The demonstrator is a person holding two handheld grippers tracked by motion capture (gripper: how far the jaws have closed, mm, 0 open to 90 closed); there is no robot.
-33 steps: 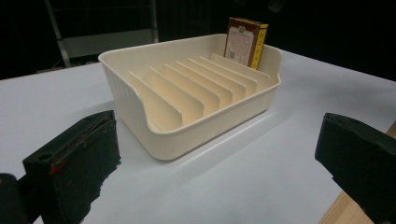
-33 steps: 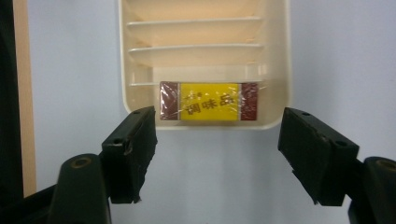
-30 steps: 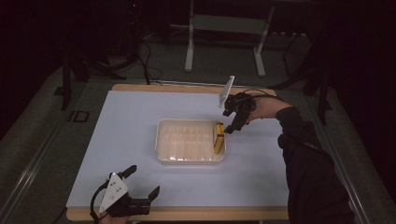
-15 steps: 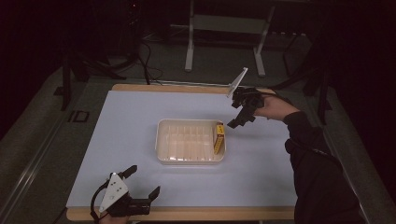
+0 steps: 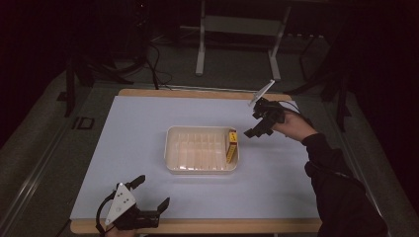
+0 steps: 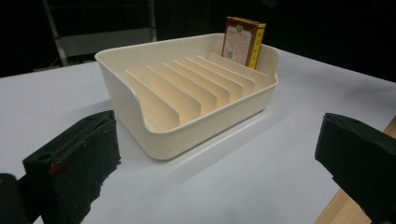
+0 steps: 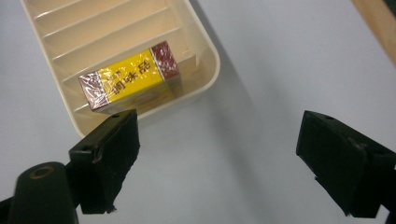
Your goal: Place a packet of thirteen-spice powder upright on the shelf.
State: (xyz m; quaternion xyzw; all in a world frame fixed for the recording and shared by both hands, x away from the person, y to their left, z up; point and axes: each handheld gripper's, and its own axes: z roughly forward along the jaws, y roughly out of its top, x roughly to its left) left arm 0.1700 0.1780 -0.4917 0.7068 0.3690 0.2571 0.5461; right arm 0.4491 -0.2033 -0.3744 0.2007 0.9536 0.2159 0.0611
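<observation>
A cream slotted tray (image 5: pixel 170 148) sits mid-table, and a yellow and brown box (image 5: pixel 231 145) stands on edge in its rightmost slot. My right gripper (image 5: pixel 253 131) hovers just right of the tray, above the table. Its jaws have just opened wide and then eased in slightly, with nothing between them. In the right gripper view the box (image 7: pixel 128 74) lies in the end slot of the tray (image 7: pixel 205 81), beyond my open gripper (image 7: pixel 219 158). My left gripper (image 5: pixel 153 191) rests open at the table's near left edge. It faces the tray (image 6: pixel 187 135) and the box (image 6: pixel 243 39).
A white sheet (image 5: pixel 306 187) covers the wooden table, whose bare edge (image 5: pixel 197 225) runs along the near side. A metal stand (image 5: pixel 200 54) and cables lie on the dark floor behind the table. The person's dark sleeve (image 5: pixel 341 197) comes in at the lower right.
My right gripper has let go of the box and drawn back to the right of the tray. The box stays upright in its slot. The left gripper has not moved.
</observation>
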